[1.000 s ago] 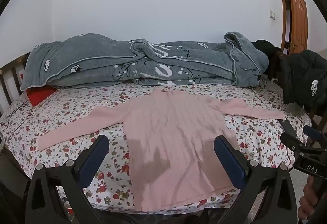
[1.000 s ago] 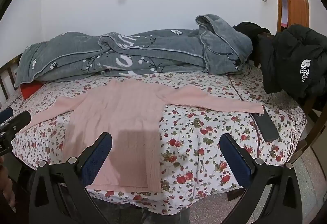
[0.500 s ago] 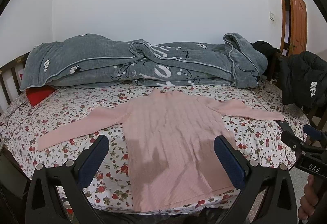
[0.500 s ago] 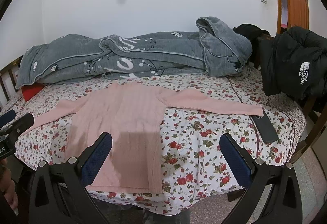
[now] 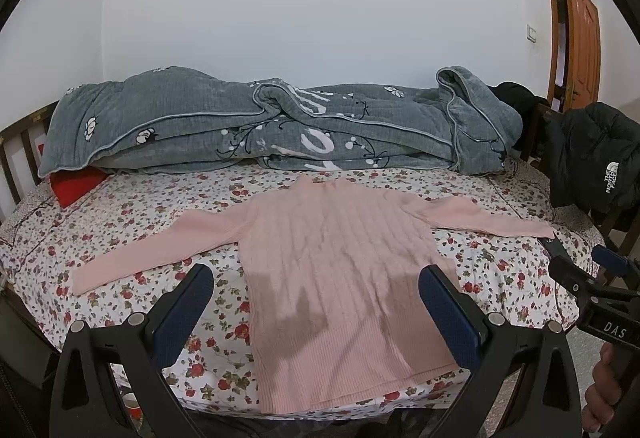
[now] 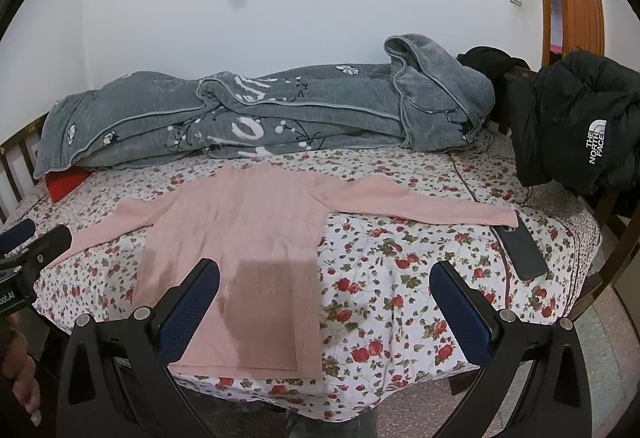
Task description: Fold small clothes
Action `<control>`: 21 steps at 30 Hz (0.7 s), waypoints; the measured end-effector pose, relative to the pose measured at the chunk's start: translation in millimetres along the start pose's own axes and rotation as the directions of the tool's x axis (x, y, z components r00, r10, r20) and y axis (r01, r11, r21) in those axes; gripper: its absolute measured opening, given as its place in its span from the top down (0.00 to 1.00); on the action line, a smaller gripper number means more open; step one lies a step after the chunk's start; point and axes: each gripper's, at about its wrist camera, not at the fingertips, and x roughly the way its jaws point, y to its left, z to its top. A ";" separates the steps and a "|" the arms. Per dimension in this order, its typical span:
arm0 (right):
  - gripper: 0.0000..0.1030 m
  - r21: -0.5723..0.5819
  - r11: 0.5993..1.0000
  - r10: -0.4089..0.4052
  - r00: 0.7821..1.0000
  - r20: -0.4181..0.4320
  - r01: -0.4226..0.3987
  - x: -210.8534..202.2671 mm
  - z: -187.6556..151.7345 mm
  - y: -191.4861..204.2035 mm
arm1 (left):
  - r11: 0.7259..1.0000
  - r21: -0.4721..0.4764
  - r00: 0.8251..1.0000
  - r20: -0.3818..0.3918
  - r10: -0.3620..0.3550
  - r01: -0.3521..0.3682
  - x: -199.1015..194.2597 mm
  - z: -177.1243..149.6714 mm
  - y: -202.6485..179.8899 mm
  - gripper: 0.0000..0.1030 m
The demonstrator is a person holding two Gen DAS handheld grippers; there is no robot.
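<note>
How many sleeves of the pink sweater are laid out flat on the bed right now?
2. The pink sweater has one sleeve stretched toward the red pillow side, the other sleeve reaching toward the dark phone. Neither is folded in yet.

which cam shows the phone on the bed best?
Right wrist view: the dark phone lies fully visible on the floral sheet by the pink sweater sleeve's cuff. Left wrist view shows only a sliver, partly behind the right claw.
</note>
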 end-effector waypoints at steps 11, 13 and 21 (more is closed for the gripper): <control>0.00 -0.004 1.000 0.002 1.000 0.003 -0.002 -1.1 -0.3 0.8 | 1.000 -0.006 1.000 0.004 0.001 -0.001 -3.8 2.3 -1.9 0.00; 0.00 -0.006 1.000 0.003 1.000 0.004 -0.003 -1.5 0.0 1.6 | 1.000 -0.008 1.000 0.005 -0.001 0.001 -5.1 3.8 -1.5 0.00; 0.00 -0.006 1.000 0.006 1.000 0.007 -0.006 -2.3 -0.7 2.8 | 1.000 -0.012 1.000 0.004 -0.002 0.002 -5.5 6.2 -0.3 0.00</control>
